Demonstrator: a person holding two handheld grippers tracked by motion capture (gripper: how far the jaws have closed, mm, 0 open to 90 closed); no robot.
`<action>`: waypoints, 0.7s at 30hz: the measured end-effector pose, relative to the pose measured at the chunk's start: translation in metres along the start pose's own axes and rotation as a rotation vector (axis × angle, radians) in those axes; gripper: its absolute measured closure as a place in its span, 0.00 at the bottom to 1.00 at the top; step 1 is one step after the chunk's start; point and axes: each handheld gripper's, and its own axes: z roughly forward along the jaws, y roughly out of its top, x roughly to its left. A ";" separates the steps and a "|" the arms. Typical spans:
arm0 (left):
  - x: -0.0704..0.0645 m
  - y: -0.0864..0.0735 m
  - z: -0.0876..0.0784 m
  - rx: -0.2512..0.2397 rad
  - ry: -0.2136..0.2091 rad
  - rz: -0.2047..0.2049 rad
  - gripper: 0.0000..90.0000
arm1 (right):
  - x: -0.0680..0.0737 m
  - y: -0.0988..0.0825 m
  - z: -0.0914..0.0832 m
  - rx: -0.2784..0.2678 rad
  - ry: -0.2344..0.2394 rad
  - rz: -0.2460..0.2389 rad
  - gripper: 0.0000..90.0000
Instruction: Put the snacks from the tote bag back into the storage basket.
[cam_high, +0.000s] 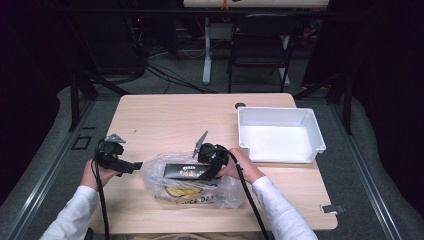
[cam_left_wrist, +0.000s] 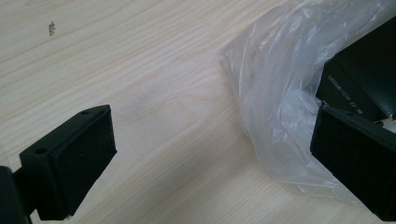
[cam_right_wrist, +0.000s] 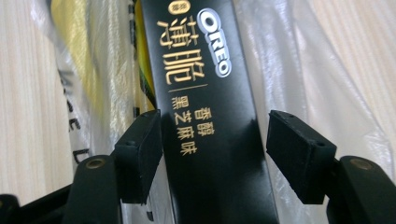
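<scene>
The wooden table (cam_high: 150, 115) bears a white bin (cam_high: 280, 132) at right. The clear plastic bag (cam_high: 160, 172) (crumpled) veils a yellow packet (cam_high: 182, 191). The black Oreo box (cam_right_wrist: 210, 116) sits between the right gripper (cam_right_wrist: 215, 140), jaws half-closed, squeezing it. The left gripper (cam_left_wrist: 210, 154) gapes empty beside the bag.

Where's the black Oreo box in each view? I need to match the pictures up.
High view: black Oreo box lies low centre, in the clear plastic bag, at the right gripper.
Left gripper view: its corner at the right edge.
Right gripper view: runs up the centre.
Shared landmark: the clear plastic bag.
</scene>
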 end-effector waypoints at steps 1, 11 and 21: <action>0.000 0.000 0.000 0.000 -0.002 0.001 0.00 | 0.000 0.000 0.000 0.007 0.003 -0.007 0.39; -0.001 0.000 0.002 0.014 -0.004 0.007 0.00 | -0.001 -0.004 0.004 0.046 0.005 -0.029 0.37; -0.001 -0.001 0.004 0.029 -0.011 0.009 0.00 | 0.002 0.000 0.011 0.133 -0.008 -0.097 0.38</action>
